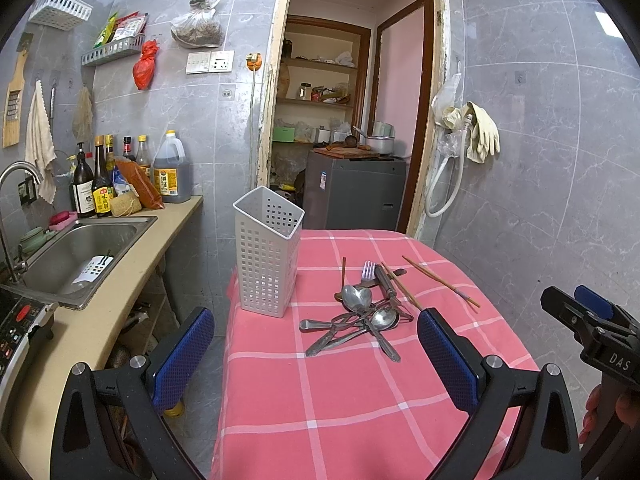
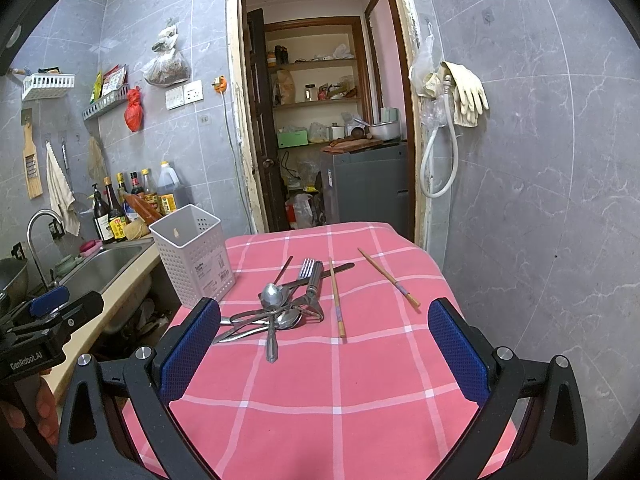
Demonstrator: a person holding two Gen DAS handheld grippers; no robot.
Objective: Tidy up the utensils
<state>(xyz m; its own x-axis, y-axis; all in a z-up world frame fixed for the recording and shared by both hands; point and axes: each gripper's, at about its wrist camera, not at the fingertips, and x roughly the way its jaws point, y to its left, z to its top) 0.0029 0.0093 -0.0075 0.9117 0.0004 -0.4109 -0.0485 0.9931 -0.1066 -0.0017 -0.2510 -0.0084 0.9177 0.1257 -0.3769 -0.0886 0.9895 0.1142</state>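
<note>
A pile of metal spoons, forks and a peeler (image 1: 362, 312) lies on the pink checked tablecloth (image 1: 340, 400); it also shows in the right wrist view (image 2: 280, 308). Two wooden chopsticks (image 2: 337, 298) (image 2: 390, 278) lie to its right. A white perforated utensil holder (image 1: 267, 250) (image 2: 194, 254) stands empty at the table's left edge. My left gripper (image 1: 316, 354) is open and empty, short of the pile. My right gripper (image 2: 326, 346) is open and empty, also short of the pile.
A counter with a steel sink (image 1: 80, 256) and sauce bottles (image 1: 100, 176) runs along the left. A doorway (image 1: 348, 120) with shelves and a grey appliance is behind the table. A tiled wall (image 2: 540, 200) with hanging gloves is on the right.
</note>
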